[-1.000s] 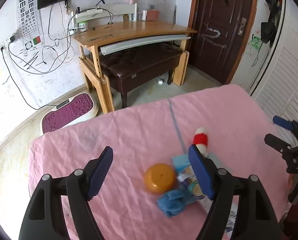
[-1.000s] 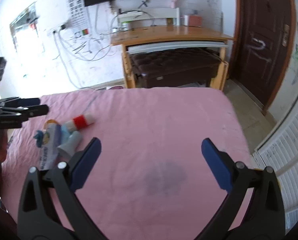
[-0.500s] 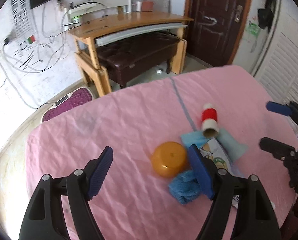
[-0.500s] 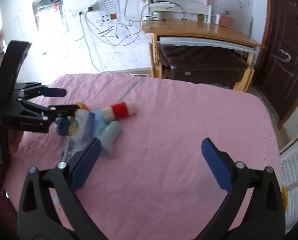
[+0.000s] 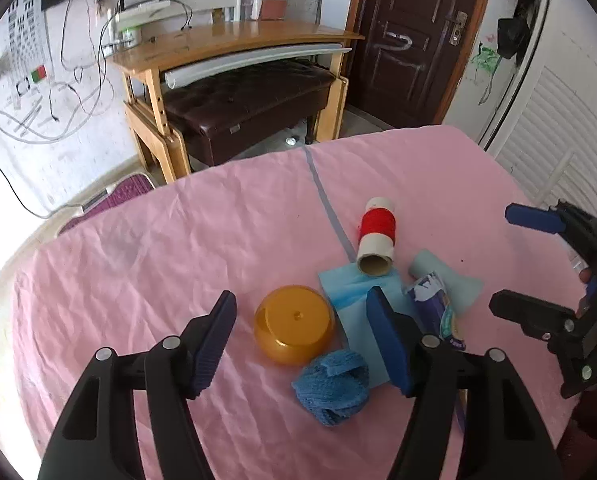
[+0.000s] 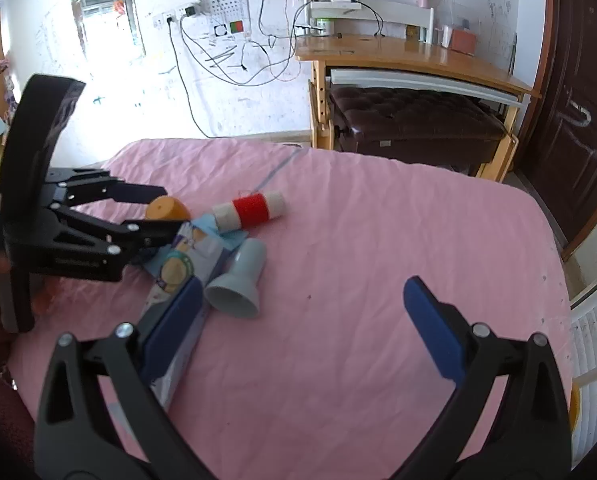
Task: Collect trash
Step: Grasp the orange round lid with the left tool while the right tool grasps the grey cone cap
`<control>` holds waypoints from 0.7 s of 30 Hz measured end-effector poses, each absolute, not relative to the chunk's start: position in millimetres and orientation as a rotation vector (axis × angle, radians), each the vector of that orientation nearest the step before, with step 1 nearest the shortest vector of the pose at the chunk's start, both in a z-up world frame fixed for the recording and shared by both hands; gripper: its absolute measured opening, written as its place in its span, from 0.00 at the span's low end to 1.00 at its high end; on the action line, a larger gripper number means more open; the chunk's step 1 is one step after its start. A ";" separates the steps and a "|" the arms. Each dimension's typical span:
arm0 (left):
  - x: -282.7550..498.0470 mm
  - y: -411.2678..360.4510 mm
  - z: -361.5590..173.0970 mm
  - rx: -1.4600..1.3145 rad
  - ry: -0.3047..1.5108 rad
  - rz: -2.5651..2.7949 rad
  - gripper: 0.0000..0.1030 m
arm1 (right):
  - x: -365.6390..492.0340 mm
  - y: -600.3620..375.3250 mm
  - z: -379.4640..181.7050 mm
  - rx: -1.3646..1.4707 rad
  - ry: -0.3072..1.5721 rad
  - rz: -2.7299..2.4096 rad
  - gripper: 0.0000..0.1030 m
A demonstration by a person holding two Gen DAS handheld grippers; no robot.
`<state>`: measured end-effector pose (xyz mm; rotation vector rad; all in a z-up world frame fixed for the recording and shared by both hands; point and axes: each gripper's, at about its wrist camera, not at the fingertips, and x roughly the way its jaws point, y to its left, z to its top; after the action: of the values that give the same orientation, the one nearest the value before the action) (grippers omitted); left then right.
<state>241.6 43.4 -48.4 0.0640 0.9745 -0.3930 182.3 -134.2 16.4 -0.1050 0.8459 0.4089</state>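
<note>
1. Between the blue pads of the left gripper (image 5: 302,334): an upturned orange bowl (image 5: 294,330) on the pink cloth (image 5: 178,248), pads apart from its sides, nothing grasped; jaws just narrowed around it.
2. Just near of the bowl: a crumpled blue cloth wad (image 5: 332,386), touching the bowl's near rim.
3. Right of the bowl, partly behind the right pad: a light blue sheet (image 5: 346,292) lying flat, with a printed wrapper (image 5: 438,314) across it.
4. Far side of the sheet: a cardboard tube wound with red yarn (image 5: 376,236), lying on its side, open end resting on the sheet's far edge.
5. Right of the tube: a pale grey-blue cup (image 5: 444,280) tipped on its side beside the wrapper.
6. At the right edge of the left view: the right gripper (image 6: 302,320), jaws spread wide and released, holding nothing; in its own view the left pad over the near end of the wrapper (image 6: 186,264), the tipped cup (image 6: 240,280) just beyond that pad, the right pad over bare cloth.
7. Beyond the table, far side of the room: a wooden desk (image 5: 234,44) with a dark padded bench (image 5: 242,100) beneath, a dark brown door (image 5: 410,36) to the right, cables hanging on a white wall to the left.
</note>
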 end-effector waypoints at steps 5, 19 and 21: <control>243.3 53.9 -49.7 0.018 0.990 -0.394 0.61 | 181.8 -132.0 16.6 -0.108 0.844 0.413 0.94; 244.8 53.4 -50.3 0.032 0.976 -0.397 0.36 | 183.9 -128.6 11.3 -0.118 0.856 0.415 0.94; 242.7 53.2 -49.9 0.066 0.969 -0.381 0.36 | 185.4 -124.2 10.2 -0.122 0.862 0.418 0.94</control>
<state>242.7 53.2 -49.9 0.0656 0.9687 -0.3811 185.4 -124.2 10.2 -0.1216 0.8622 0.4178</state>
